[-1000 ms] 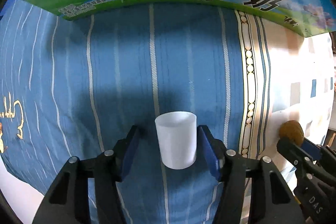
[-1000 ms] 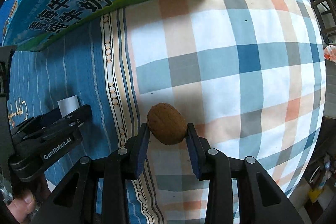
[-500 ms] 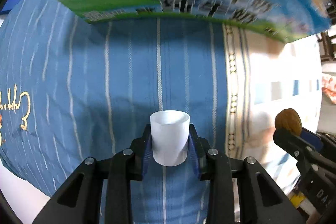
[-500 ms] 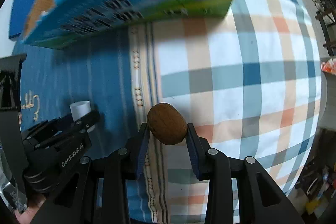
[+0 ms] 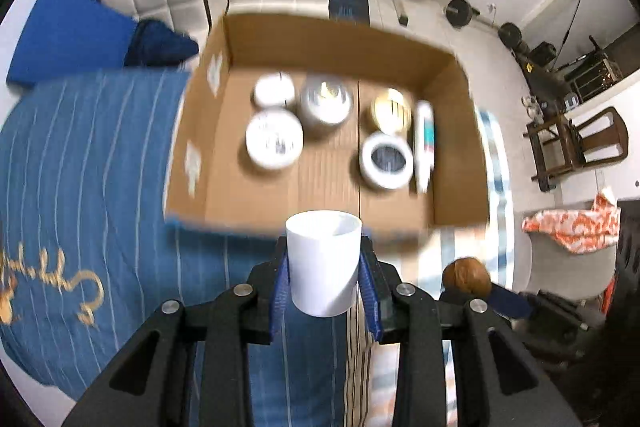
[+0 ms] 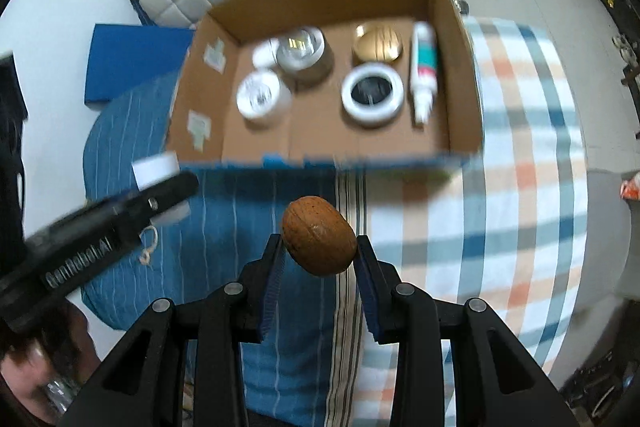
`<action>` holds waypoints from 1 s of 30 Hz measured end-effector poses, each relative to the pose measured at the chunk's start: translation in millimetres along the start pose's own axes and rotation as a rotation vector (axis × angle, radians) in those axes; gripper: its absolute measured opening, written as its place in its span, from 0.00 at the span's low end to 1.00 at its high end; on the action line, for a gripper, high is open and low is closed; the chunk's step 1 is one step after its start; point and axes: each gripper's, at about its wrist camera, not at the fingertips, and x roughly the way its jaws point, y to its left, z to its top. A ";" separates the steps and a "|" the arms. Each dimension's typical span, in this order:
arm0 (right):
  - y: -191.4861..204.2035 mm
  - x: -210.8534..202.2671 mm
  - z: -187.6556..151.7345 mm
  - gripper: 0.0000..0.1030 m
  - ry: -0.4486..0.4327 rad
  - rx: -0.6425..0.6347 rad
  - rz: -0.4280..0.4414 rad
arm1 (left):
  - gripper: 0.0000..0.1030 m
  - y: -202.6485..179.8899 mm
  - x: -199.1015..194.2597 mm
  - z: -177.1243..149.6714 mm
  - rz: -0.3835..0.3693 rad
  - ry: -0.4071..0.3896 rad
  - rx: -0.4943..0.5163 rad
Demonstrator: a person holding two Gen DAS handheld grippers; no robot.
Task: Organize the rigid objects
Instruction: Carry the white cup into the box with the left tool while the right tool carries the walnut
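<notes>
My left gripper (image 5: 323, 281) is shut on a small white cup (image 5: 322, 261), held upright in the air above the blue striped bedspread (image 5: 88, 163). My right gripper (image 6: 319, 254) is shut on a brown walnut (image 6: 318, 235), also lifted off the bed. The walnut (image 5: 466, 275) shows at the right of the left wrist view. The cup (image 6: 156, 169) and the left gripper (image 6: 120, 207) show at the left of the right wrist view. Ahead of both lies an open cardboard box (image 5: 452, 155), and both grippers hang just short of its near wall.
The box (image 6: 460, 75) holds several white jars, a glass-lidded jar (image 6: 300, 53), a gold lid (image 6: 376, 43), a white ring (image 6: 372, 93) and a tube (image 6: 424, 67). A plaid sheet (image 6: 520, 147) covers the bed's right half. Weights, a wooden chair (image 5: 580, 143) and white padded panels stand beyond.
The left gripper closed on the white cup. Both grippers rose with the cup and the walnut, and the box's inside came into view.
</notes>
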 end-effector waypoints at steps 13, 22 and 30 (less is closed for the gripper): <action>-2.7 71.9 118.0 0.37 0.065 0.044 -0.002 | 0.28 56.9 111.8 109.3 0.014 0.216 -0.056; 3.9 131.3 161.9 0.36 0.132 0.004 -0.048 | 0.28 83.8 142.9 147.7 0.037 0.249 -0.100; 4.2 159.2 174.0 0.37 0.181 0.011 -0.050 | 0.33 89.5 167.1 184.6 0.129 0.282 -0.047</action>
